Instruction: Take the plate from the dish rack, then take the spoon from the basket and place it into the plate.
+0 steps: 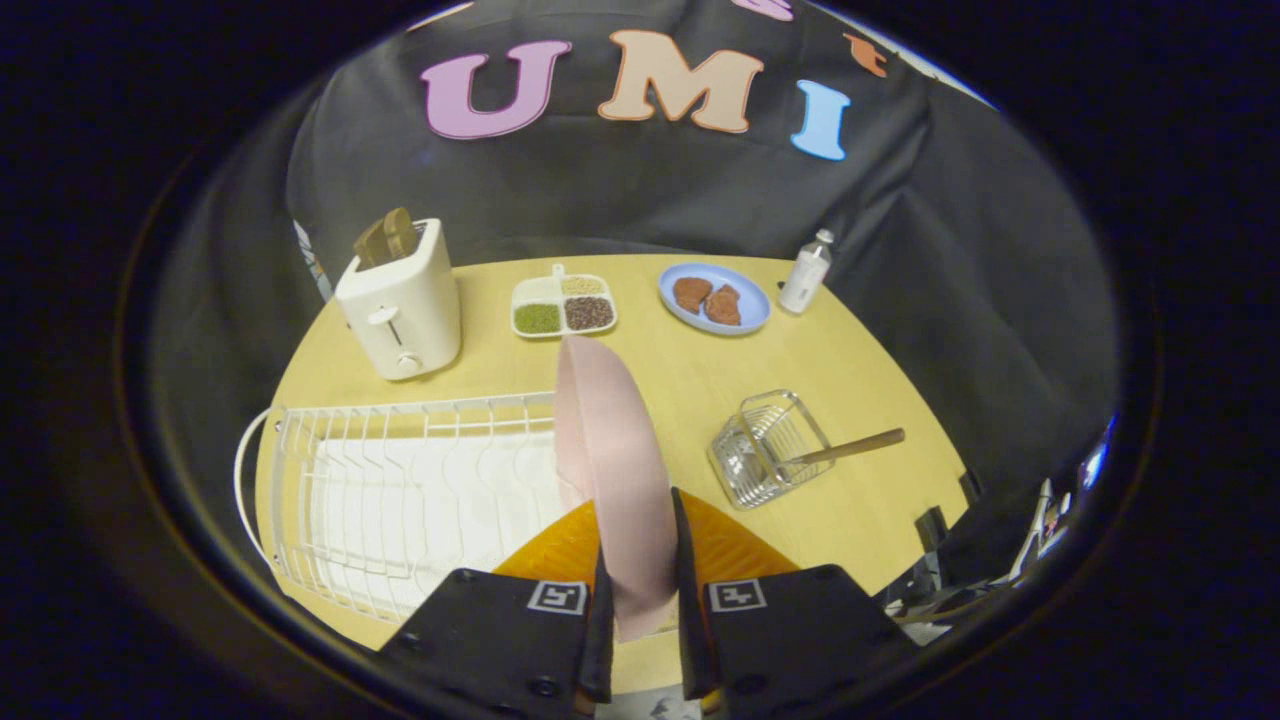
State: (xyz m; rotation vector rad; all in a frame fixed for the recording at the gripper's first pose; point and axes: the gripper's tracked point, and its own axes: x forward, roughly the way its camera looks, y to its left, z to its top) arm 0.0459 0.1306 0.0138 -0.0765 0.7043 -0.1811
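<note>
**Ana:** So, where was the pale pink round plate (610, 470) at that moment?

**Ben:** Standing on edge between the two fingers of the gripper (640, 600), which were clamped on its near rim, one finger on each face. It was up above the right end of the white wire dish rack (400, 490). The wooden-handled spoon (850, 447) lay in the small wire basket (765, 450) to the right, its handle sticking out past the rim.

**Ana:** How would you judge the plate to handle?

**Ben:** Stiff and smooth, probably slippery, and likely breakable if dropped. Held only at the rim, it could swing or slide, so a deeper grip seemed safer. The spoon looked light; its bare handle was the obvious place to take it.

**Ana:** Anything unclear?

**Ben:** The spoon's bowl was lost among the basket wires, and the plate hid part of the rack and wooden table (700, 380).
</note>
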